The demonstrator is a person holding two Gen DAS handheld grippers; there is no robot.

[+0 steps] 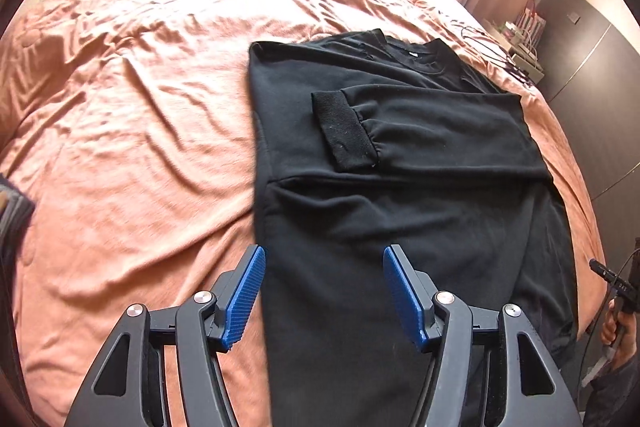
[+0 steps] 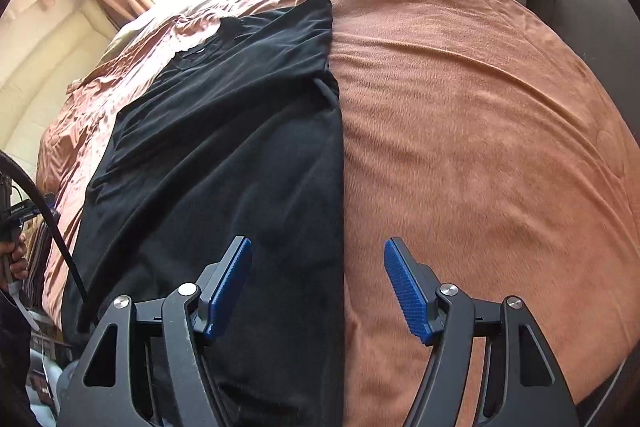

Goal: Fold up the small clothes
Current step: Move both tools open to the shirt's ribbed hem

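Bedspread (image 1: 120, 147) wrinkled | sweatshirt (image 1: 380, 207) sleeves folded in | left gripper (image 1: 324, 291), right gripper (image 2: 318, 287) jaws wide, empty | risk: single-layer pinch unfolds sleeve (image 1: 420, 131)

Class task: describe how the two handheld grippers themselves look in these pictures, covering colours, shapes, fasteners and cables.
Both the left gripper and the right gripper have black angular linkage arms with triangular cut-outs, round silver pivot bolts, and blue ridged fingertip pads. A black cable runs by the right gripper.
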